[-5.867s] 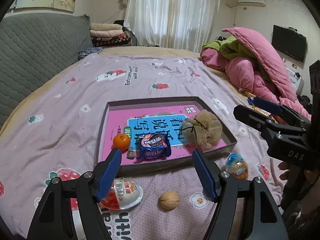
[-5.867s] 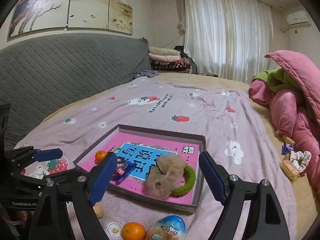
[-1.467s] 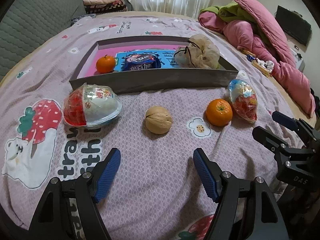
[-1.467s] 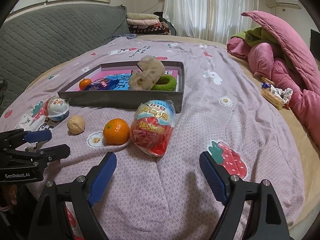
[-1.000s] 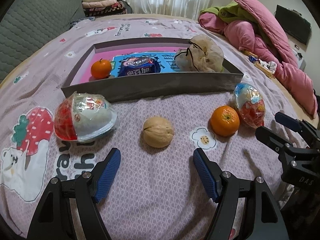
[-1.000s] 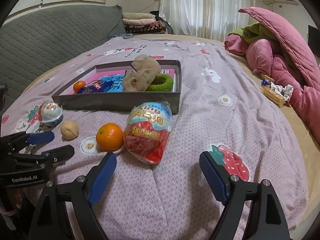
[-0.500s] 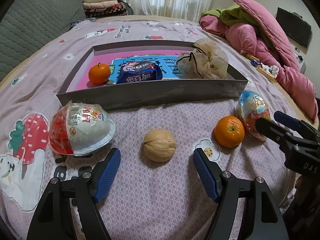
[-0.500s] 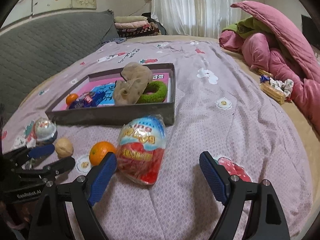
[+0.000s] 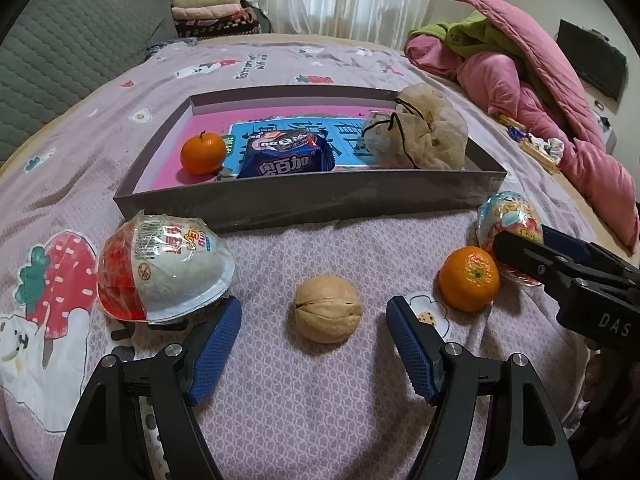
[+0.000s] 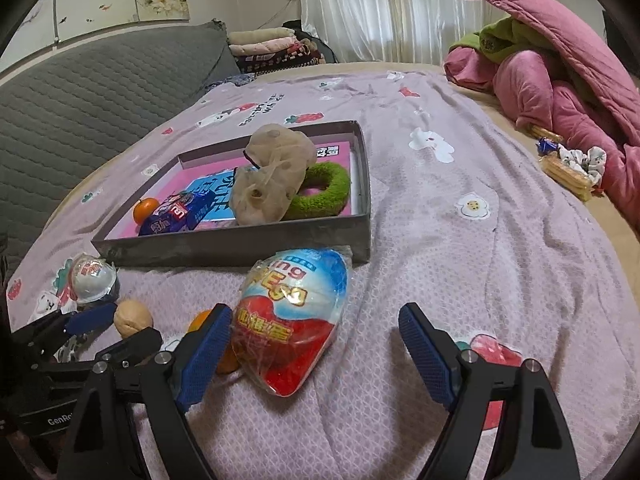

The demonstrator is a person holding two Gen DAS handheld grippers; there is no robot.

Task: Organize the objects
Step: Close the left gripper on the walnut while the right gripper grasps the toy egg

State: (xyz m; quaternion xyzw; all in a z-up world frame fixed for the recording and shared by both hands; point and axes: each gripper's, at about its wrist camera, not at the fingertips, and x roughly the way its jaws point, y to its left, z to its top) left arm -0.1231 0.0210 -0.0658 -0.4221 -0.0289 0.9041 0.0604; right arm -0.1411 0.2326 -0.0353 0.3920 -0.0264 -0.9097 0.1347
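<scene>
**Four loose items left outside tray: handling notes**

Left gripper (image 9: 314,318) is spread wide, nothing held, walnut (image 9: 328,309) lying between its pads on the bedspread (image 9: 280,400). Right gripper (image 10: 316,338) likewise released and empty, wrapped toy egg (image 10: 294,320) between its fingers, nearer the left-hand pad.

Handling, est.:
- Walnut: light, rigid, round; likely rolls on soft fabric. Take across widest part, pads either side of seam.
- Toy egg: light, hard shell under crinkly film, prob. slippery. Grip at mid-body, not tapered end.
- Tangerine (image 9: 469,278): soft skin, use mild squeeze.
- Second egg (image 9: 164,268): same as first.

Surroundings: tray (image 9: 320,200) sits just behind the loose items w/ a raised front wall, so loads need lifting over it. Inside: second tangerine (image 9: 203,153), snack packet (image 9: 286,158), mesh bag (image 9: 424,132), green ring (image 10: 324,192). Free floor remains at front centre.

Obstructions: tangerine touches toy egg and sits just beside right gripper's left pad; grippers work near each other.
</scene>
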